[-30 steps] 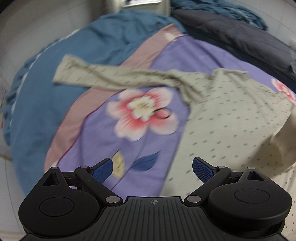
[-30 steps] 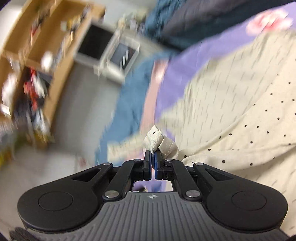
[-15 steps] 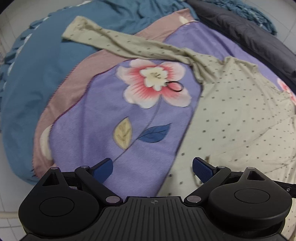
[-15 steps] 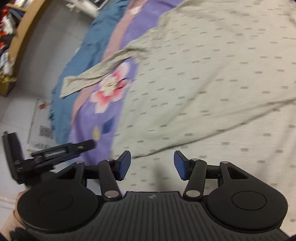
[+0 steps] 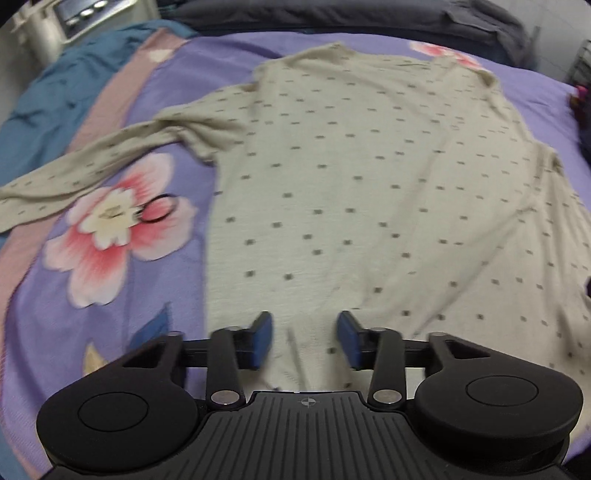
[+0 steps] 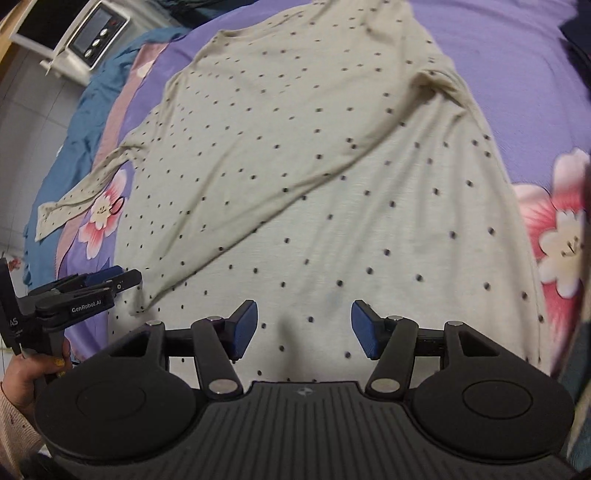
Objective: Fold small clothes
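A cream long-sleeved shirt (image 5: 369, 184) with small dark dots lies spread on a purple floral blanket (image 5: 110, 295). Its left sleeve (image 5: 74, 166) stretches out to the left. In the right wrist view the other sleeve is folded diagonally across the shirt (image 6: 314, 166). My left gripper (image 5: 303, 325) hovers over the shirt's near edge by its left side. Its jaws are closing, with fabric under the gap and the pads apart. My right gripper (image 6: 303, 314) hangs over the near hem further right, jaws opening, holding nothing. The left gripper (image 6: 92, 280) also shows at the left there.
A black hair tie (image 5: 159, 208) lies on the pink flower beside the shirt. A teal blanket (image 5: 55, 92) borders the bed's left side and dark bedding (image 5: 332, 14) lies at the back. A white appliance (image 6: 92, 33) stands beyond the bed. A person's hand (image 6: 22, 373) holds the left gripper.
The right gripper has let go of the sleeve cuff, opened and dropped to the near hem. The left gripper swung right from the flower onto the shirt's edge, and its jaws narrowed.
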Tool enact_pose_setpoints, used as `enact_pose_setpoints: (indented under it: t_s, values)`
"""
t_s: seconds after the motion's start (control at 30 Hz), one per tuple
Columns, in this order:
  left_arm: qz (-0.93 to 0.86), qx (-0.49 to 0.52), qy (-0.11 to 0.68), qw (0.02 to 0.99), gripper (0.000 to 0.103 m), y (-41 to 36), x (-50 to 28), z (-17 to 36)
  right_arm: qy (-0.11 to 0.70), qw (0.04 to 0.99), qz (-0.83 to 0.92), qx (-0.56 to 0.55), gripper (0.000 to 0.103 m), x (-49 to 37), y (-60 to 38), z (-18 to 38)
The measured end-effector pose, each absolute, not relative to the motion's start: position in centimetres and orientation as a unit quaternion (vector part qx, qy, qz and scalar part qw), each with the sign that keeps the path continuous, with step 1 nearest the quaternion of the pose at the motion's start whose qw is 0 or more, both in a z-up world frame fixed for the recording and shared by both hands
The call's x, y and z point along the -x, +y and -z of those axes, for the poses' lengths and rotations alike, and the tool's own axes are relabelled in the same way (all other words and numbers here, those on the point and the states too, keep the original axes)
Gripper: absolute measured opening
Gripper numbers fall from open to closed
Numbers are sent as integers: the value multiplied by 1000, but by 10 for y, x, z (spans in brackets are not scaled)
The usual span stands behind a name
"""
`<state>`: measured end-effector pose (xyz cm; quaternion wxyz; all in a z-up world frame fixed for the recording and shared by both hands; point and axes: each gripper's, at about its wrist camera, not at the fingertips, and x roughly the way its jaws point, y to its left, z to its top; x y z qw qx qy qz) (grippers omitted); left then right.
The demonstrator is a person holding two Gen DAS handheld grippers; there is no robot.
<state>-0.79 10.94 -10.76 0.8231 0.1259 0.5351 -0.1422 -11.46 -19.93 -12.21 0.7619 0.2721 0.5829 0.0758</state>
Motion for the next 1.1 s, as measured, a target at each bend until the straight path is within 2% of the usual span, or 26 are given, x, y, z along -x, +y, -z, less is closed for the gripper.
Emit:
enact_pose_setpoints:
  t_s: [0.1,0.13,0.2,0.23,0.47,0.6,0.73,0.83,0.87,0.93,1.03,1.1]
  values:
    - [148,-171,536,813,95,97,11,117,588,755,-73,-279,63,115,-199,126]
    - [144,-172,541,811,82,97,10,121,588,757,-73,-276,63,115,-198,125]
    - [146,-150,543,813,71,102,9,122,586,759,-75,-275,63,115,-197,123]
    - [148,-142,541,816,58,103,10,119,585,759,-76,-276,63,114,-197,122]
    - [219,-148,498,826,56,107,49,76,591,752,-74,-282,63,112,-201,128]
    - [228,-187,507,810,57,104,72,77,599,741,-69,-295,63,111,-203,134]
    - [250,-151,529,797,56,109,80,82,603,739,-70,-291,63,111,-201,134]
    - [264,-200,541,773,59,98,95,94,603,741,-72,-288,63,111,-202,132]
    - [262,-210,548,766,65,98,98,100,603,741,-70,-286,64,112,-202,132]
    - [245,-213,578,748,87,102,98,115,603,742,-66,-285,66,112,-204,131]
    - [227,-186,588,754,93,112,96,112,593,752,-57,-281,66,112,-213,127]
    - [219,-165,562,780,103,117,93,95,574,767,-46,-281,66,111,-224,123]
